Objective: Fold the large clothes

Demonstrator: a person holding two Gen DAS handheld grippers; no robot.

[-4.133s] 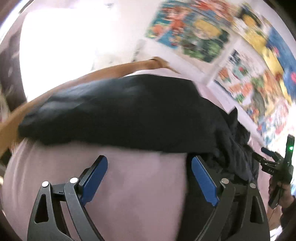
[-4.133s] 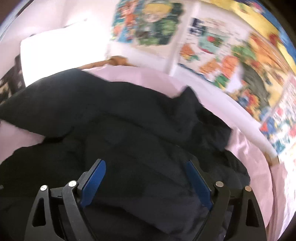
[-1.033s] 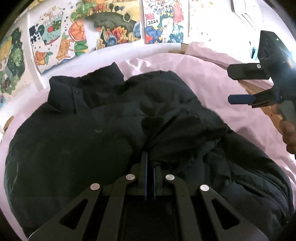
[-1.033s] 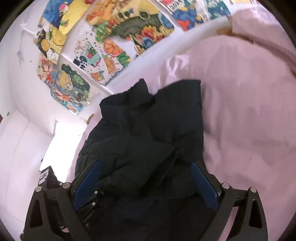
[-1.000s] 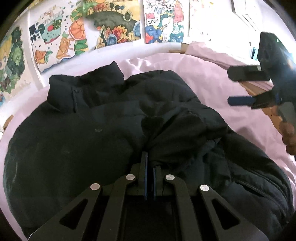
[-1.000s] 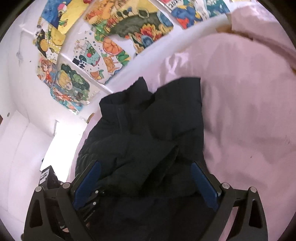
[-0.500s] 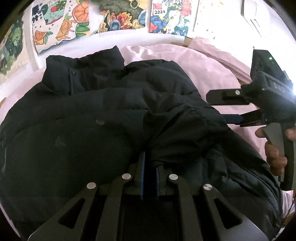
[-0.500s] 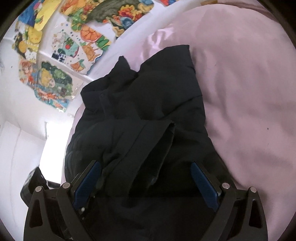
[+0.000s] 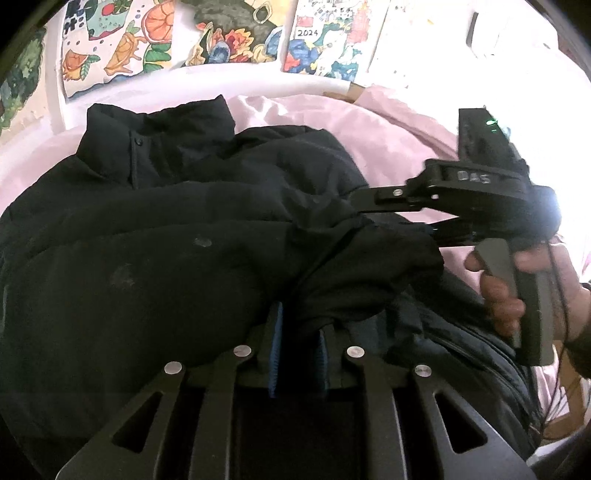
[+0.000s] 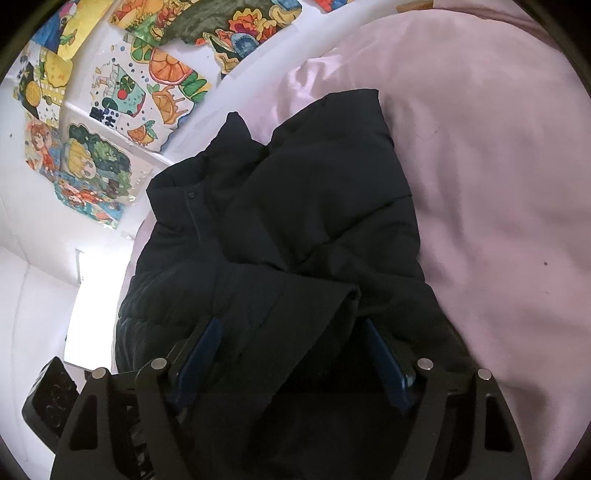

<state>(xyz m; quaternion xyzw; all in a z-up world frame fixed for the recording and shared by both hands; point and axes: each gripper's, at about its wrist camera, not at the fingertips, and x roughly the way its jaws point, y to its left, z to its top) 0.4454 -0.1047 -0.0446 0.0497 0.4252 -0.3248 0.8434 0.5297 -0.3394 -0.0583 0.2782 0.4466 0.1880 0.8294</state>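
Note:
A black puffer jacket (image 9: 155, 229) lies on a pink bed sheet (image 9: 332, 114), collar toward the wall. A sleeve cuff (image 9: 369, 269) is folded across its front. My left gripper (image 9: 297, 339) is shut on the sleeve fabric near the cuff. The right gripper (image 9: 388, 210) comes in from the right, its fingers around the cuff end. In the right wrist view the jacket (image 10: 303, 206) fills the middle, and my right gripper (image 10: 291, 347) stands open with the sleeve cuff (image 10: 325, 306) between its blue pads.
Colourful drawings (image 9: 229, 33) cover the white wall behind the bed, also shown in the right wrist view (image 10: 122, 110). Bare pink sheet (image 10: 498, 206) spreads to the right of the jacket. A hand (image 9: 517, 291) holds the right gripper's handle.
The right gripper has moved in from the right and down onto the sleeve cuff. The left gripper stays shut on the sleeve and has come slightly closer to the jacket.

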